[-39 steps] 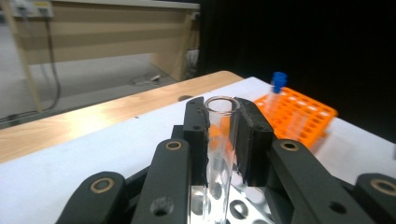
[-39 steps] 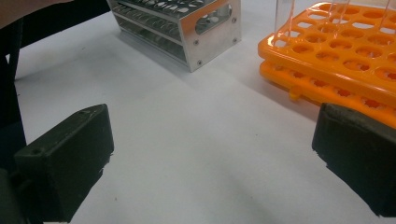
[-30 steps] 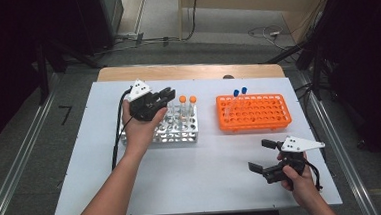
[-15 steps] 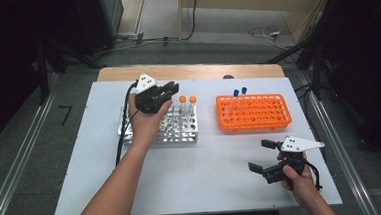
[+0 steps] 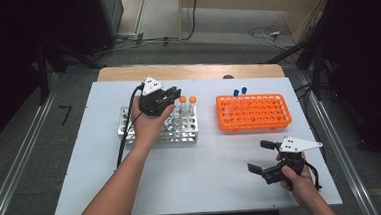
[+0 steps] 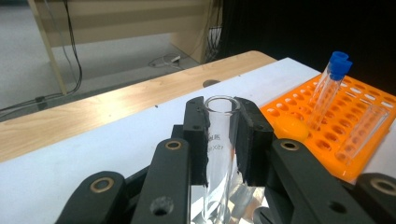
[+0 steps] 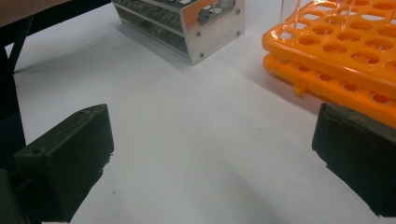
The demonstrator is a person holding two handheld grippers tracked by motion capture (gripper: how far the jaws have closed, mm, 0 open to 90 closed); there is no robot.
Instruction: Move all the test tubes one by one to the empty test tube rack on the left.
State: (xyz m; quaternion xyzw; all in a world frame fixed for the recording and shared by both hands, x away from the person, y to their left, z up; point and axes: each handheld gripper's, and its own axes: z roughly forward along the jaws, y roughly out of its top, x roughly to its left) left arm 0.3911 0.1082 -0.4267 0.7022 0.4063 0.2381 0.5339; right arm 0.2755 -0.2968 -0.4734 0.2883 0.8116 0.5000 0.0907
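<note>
My left gripper [image 5: 171, 94] hovers over the metal rack [image 5: 159, 125] and is shut on a clear uncapped glass tube [image 6: 218, 149], its pads [image 6: 198, 140] pressing both sides. Two orange-capped tubes [image 5: 187, 107] stand in that rack beside it. The orange rack [image 5: 253, 111] to the right holds two blue-capped tubes [image 6: 332, 84] at its far edge, and an orange cap [image 6: 290, 127] lies on it. My right gripper [image 5: 261, 155] rests open near the table's front right, jaws wide apart with nothing between them [image 7: 210, 154].
The white table top [image 5: 192, 172] lies between the racks and the front edge. A wooden strip [image 5: 191, 71] runs along the far edge. Cables trail on the floor beyond, and a metal rail [image 5: 16, 163] runs along the left.
My left gripper has shifted slightly right and away over the metal rack, still holding the tube. The right gripper has stayed where it was.
</note>
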